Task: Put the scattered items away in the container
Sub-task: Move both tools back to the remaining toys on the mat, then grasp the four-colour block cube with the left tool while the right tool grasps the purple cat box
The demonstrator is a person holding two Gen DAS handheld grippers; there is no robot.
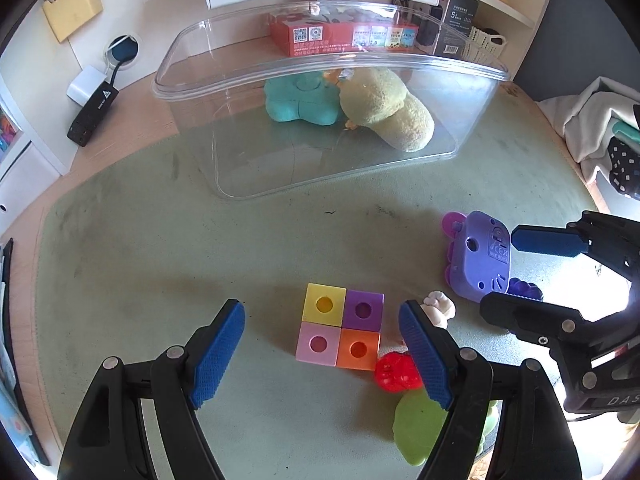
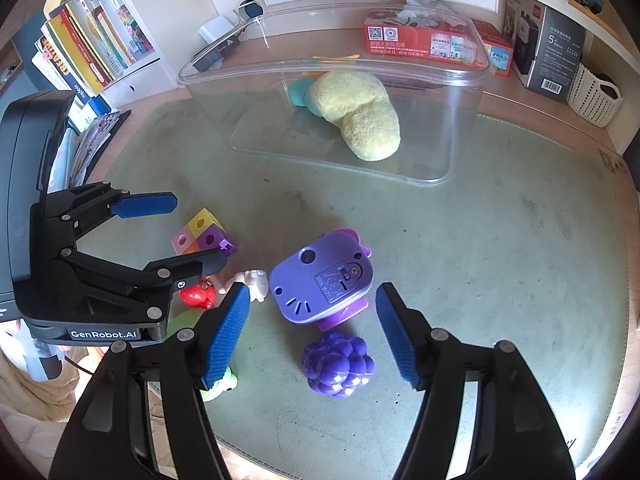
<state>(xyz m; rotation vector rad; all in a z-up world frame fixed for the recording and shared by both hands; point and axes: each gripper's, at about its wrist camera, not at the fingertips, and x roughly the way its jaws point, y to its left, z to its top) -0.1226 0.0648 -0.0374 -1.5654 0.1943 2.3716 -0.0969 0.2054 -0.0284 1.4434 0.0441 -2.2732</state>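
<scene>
A clear plastic tub (image 1: 168, 60) (image 2: 224, 42) stands at the back of the green mat and holds a yellow plush (image 1: 384, 108) (image 2: 360, 116) and a teal plush (image 1: 296, 100). My left gripper (image 1: 320, 307) (image 2: 200, 230) is open, its fingers on either side of a four-cube block (image 1: 340, 330) (image 2: 202, 232) without touching it. My right gripper (image 2: 312, 288) (image 1: 502, 270) is open, jaws still spreading, around a purple toy (image 2: 320, 280) (image 1: 480, 256); the pads stand clear of it. A purple grape toy (image 2: 338, 364) lies just in front.
A red toy (image 1: 396, 372) (image 2: 196, 296), a small white figure (image 1: 438, 308) (image 2: 254, 282) and a green toy (image 1: 420, 428) lie between the two grippers. Behind the tub are a red box (image 2: 420, 40), a black box (image 2: 548, 52) and a woven basket (image 2: 594, 94). Books (image 2: 92, 48) stand at the left.
</scene>
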